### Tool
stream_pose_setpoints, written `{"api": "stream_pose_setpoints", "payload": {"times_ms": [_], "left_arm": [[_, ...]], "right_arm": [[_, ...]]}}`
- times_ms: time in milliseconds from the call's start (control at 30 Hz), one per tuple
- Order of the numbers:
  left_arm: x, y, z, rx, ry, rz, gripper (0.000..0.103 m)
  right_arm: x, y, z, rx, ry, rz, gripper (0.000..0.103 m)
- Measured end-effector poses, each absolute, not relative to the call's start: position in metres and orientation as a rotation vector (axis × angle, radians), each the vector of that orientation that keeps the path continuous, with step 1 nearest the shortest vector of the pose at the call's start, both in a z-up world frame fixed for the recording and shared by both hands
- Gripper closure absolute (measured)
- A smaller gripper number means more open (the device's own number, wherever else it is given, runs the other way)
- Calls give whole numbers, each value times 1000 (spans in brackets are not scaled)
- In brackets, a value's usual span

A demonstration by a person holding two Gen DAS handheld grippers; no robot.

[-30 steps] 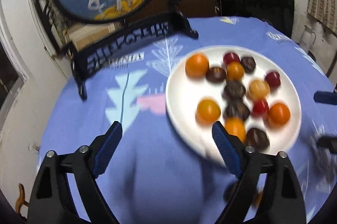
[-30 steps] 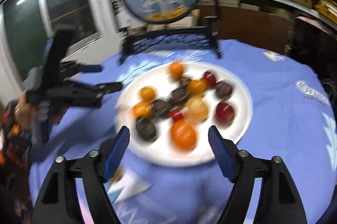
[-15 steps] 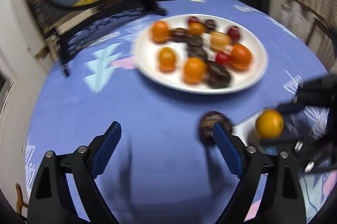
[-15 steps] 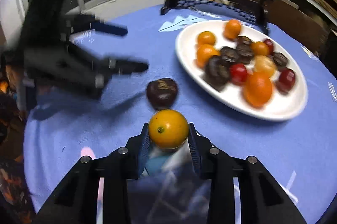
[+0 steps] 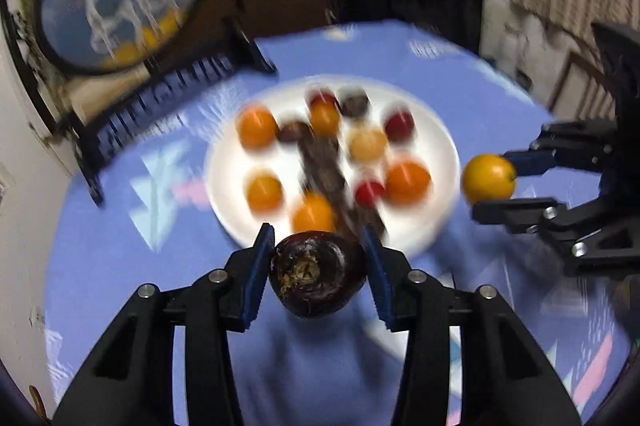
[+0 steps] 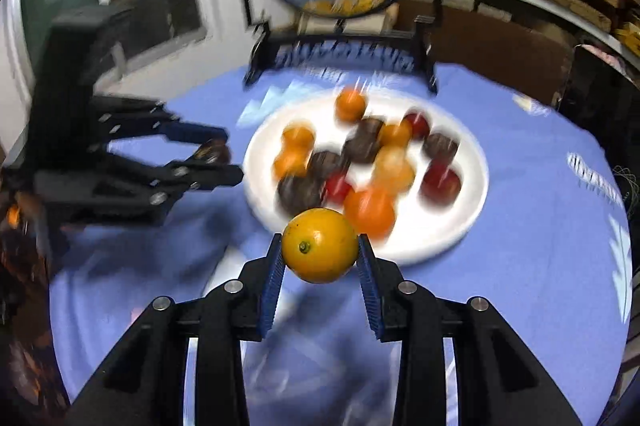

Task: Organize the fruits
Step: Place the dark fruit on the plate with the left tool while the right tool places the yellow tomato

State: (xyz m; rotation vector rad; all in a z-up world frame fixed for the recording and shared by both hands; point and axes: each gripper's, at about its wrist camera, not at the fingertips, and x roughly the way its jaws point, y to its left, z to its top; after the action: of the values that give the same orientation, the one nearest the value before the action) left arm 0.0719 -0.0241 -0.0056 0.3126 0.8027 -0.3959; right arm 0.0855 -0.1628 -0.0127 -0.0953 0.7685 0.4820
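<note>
Motion blur smears my plate [image 5: 434, 226] fruits. My left hand-held gripper [image 5: 318, 268] pinches a dark fruit [image 5: 318, 280]. Only its view shows that fruit's crusty end; my right hand-held gripper [image 6: 320, 252] pinches an orange [image 6: 320, 245].

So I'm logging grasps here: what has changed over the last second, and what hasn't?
The left gripper, open a second ago, has shut on the dark fruit that lay on the cloth. The right gripper, also open then, took the orange fruit half a second ago and still holds it. The white plate keeps its fruit.
</note>
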Motion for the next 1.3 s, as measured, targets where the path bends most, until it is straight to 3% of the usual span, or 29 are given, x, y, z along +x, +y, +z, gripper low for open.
{"api": "stream_pose_setpoints", "payload": {"times_ms": [400,1300], "left_arm": [[180,-44,-12,292,828,-181,59],[191,-48,-26,303,832,-186,59]], "right_arm": [[188,-161,-15,21,762,370,67],[192,-164,-19,23,770,360,67]]}}
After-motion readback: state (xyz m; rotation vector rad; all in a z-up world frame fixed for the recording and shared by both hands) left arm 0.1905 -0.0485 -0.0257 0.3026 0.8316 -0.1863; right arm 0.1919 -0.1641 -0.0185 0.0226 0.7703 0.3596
